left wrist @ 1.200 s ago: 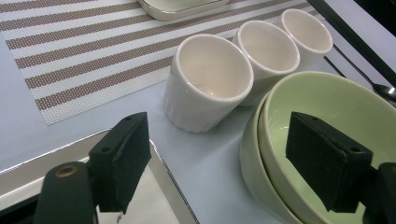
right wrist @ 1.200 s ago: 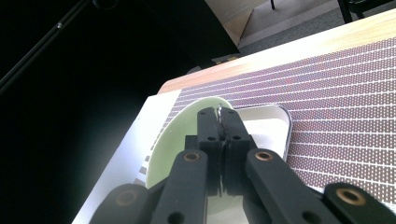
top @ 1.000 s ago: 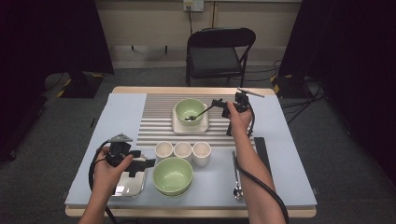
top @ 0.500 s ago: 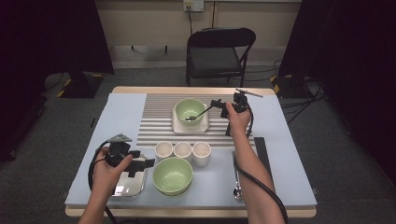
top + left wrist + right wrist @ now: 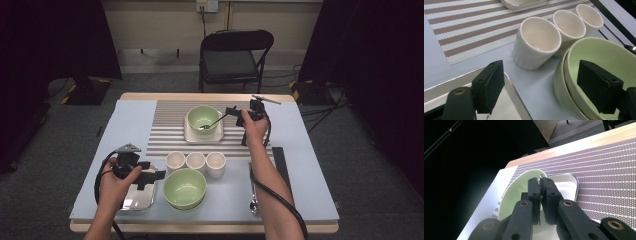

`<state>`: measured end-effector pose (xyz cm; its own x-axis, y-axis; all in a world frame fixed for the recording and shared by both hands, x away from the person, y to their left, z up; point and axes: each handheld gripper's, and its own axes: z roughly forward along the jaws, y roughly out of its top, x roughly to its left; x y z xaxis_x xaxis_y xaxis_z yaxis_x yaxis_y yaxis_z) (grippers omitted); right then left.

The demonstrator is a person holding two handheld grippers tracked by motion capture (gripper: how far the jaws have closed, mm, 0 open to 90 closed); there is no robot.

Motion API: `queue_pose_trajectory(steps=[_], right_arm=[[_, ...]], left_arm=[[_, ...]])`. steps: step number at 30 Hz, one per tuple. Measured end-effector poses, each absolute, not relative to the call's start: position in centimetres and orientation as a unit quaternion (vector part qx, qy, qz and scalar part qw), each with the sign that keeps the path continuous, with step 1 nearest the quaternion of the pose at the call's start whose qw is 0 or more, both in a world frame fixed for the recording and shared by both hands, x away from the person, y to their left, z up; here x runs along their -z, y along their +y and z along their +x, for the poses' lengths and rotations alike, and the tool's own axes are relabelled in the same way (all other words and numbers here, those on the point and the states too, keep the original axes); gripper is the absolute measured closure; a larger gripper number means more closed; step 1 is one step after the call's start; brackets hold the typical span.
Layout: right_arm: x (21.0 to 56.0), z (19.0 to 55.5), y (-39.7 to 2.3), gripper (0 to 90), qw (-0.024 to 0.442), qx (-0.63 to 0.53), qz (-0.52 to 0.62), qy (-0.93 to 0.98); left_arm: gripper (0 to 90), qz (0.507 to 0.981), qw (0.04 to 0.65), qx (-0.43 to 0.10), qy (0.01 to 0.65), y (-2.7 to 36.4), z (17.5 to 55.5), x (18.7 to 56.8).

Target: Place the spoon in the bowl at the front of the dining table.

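Note:
A pale green bowl (image 5: 202, 117) stands on a white square plate (image 5: 190, 135) on the striped placemat (image 5: 165, 135). My right gripper (image 5: 231, 111) hovers just right of it, shut on the handle of a spoon (image 5: 214, 121) whose bowl end rests inside the green bowl. In the right gripper view the jaws (image 5: 540, 183) pinch the thin metal handle above the bowl (image 5: 516, 192). My left gripper (image 5: 152, 175) is open near the front left, over the metal tray (image 5: 132, 200). Nothing sits between its fingers (image 5: 490, 87), which point toward the stacked green bowls (image 5: 599, 60).
Three white cups (image 5: 196, 161) stand in a row in front of the placemat, behind the stacked green bowls (image 5: 185, 187). A second spoon (image 5: 254, 200) and a black strip (image 5: 280, 165) lie at the front right. A folding chair (image 5: 235, 55) stands beyond the table.

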<state>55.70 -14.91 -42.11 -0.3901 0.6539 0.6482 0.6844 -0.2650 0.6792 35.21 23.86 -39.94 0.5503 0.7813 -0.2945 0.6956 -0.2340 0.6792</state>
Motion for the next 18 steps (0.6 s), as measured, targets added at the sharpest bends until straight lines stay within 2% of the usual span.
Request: queue_pose_trajectory(steps=[18], right_arm=[[42.31,55.74,-14.76,84.9,0.007,0.568,-0.552,-0.610]], left_arm=[[21.9,0.784,0.402,-0.053,0.470,23.88,35.17,39.84]])
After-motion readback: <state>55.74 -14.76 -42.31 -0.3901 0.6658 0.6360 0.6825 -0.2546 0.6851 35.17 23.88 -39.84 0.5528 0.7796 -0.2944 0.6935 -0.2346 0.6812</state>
